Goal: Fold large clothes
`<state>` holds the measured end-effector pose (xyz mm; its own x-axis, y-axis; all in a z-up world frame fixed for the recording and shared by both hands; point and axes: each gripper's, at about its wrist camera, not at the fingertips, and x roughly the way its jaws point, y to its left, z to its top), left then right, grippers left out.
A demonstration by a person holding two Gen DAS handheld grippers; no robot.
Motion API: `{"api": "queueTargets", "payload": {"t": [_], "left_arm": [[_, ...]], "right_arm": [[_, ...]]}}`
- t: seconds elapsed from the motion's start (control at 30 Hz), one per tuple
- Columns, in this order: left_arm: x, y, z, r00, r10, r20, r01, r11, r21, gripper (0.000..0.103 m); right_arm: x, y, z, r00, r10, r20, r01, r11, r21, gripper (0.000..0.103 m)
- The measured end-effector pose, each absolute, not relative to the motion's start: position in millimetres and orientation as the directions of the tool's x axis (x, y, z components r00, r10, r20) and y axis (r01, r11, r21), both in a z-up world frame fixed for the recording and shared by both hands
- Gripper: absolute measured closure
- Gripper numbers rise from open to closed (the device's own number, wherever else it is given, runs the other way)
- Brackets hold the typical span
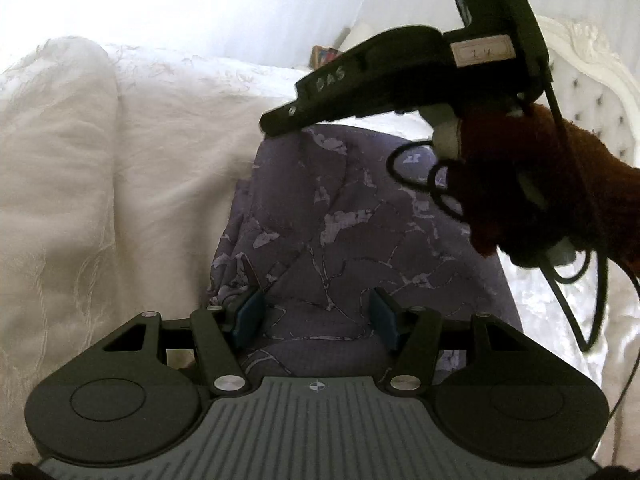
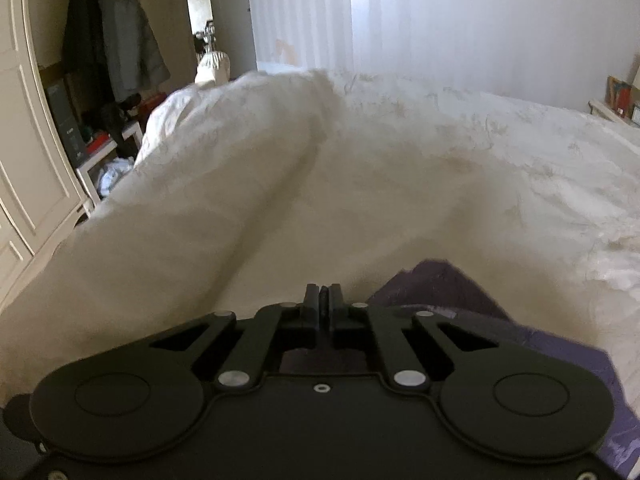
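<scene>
- The left claw stands partly open, its two blue pads apart, with a purple floral-print garment lying under and between them; whether the pads press on the cloth cannot be told.
- The garment spreads forward from that claw across a cream bedspread, which shows off to the claw's left.
- The right claw has its jaws closed together, nothing visible between them.
- In the left wrist view, the right claw points down toward the garment's far edge, held by a hand in a brown glove; whether its tip touches the cloth is unclear.
- In the right wrist view, the garment lies just right of and below the closed claw, and a rumpled bedspread fills the space ahead.
</scene>
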<state>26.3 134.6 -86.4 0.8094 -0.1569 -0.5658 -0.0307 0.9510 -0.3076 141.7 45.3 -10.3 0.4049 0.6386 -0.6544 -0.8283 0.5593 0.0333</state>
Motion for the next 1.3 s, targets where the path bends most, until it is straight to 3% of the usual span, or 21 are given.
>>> {"api": "queueTargets", "payload": {"t": [0.27, 0.37, 0.43, 0.5, 0.57, 0.8, 0.93, 0.97, 1.03, 1.1, 1.23, 1.3], "left_arm": [[16.5, 136.6, -87.7, 0.802, -0.163, -0.575, -0.052, 0.939, -0.339, 0.046], [12.7, 137.2, -85.0, 0.805, -0.165, -0.570, -0.052, 0.938, -0.344, 0.046], [9.7, 137.1, -81.5, 0.815, -0.167, -0.555, -0.041, 0.938, -0.344, 0.046], [8.1, 134.9, -77.0, 0.823, -0.160, -0.546, -0.032, 0.945, -0.327, 0.046], [6.5, 130.7, -67.6, 0.833, -0.141, -0.535, -0.024, 0.957, -0.289, 0.046], [7.9, 114.3, -21.1, 0.870, -0.125, -0.477, 0.043, 0.983, -0.179, 0.035], [35.5, 109.4, -7.6, 0.872, -0.156, -0.465, 0.085, 0.982, -0.171, 0.034], [45.7, 108.2, -6.4, 0.871, -0.157, -0.465, 0.091, 0.983, -0.161, 0.034], [67.4, 106.8, -9.7, 0.863, -0.151, -0.483, 0.093, 0.986, -0.142, 0.034], [83.1, 109.8, -16.9, 0.848, -0.136, -0.512, 0.072, 0.987, -0.142, 0.034], [115.0, 121.3, -53.7, 0.774, -0.051, -0.631, -0.031, 0.993, -0.118, 0.034], [124.5, 131.7, -75.6, 0.727, -0.062, -0.684, -0.056, 0.987, -0.149, 0.029]], "right_arm": [[188.4, 47.7, -40.7, 0.466, 0.559, -0.685, -0.714, 0.696, 0.082, 0.100], [191.9, 30.8, -35.0, 0.481, 0.592, -0.646, -0.679, 0.718, 0.153, 0.100], [186.2, 13.1, -22.4, 0.502, 0.613, -0.611, -0.660, 0.727, 0.187, 0.084], [177.0, -11.8, -8.0, 0.537, 0.621, -0.571, -0.640, 0.741, 0.203, 0.041], [166.8, -40.1, 3.7, 0.569, 0.625, -0.535, -0.627, 0.750, 0.210, 0.022], [123.7, -128.5, 19.0, 0.717, 0.488, -0.497, -0.525, 0.848, 0.074, 0.023], [117.5, -163.0, 10.9, 0.756, 0.434, -0.491, -0.443, 0.890, 0.105, 0.023], [118.4, -168.7, 7.7, 0.760, 0.424, -0.492, -0.423, 0.898, 0.120, 0.026], [122.6, -174.6, 2.0, 0.762, 0.413, -0.499, -0.393, 0.907, 0.151, 0.042], [127.5, -175.1, -4.7, 0.756, 0.410, -0.510, -0.378, 0.910, 0.170, 0.066], [135.2, -154.3, -22.8, 0.727, 0.415, -0.547, -0.404, 0.903, 0.146, 0.069], [139.1, -138.1, -37.2, 0.700, 0.410, -0.585, -0.424, 0.897, 0.122, 0.069]]}}
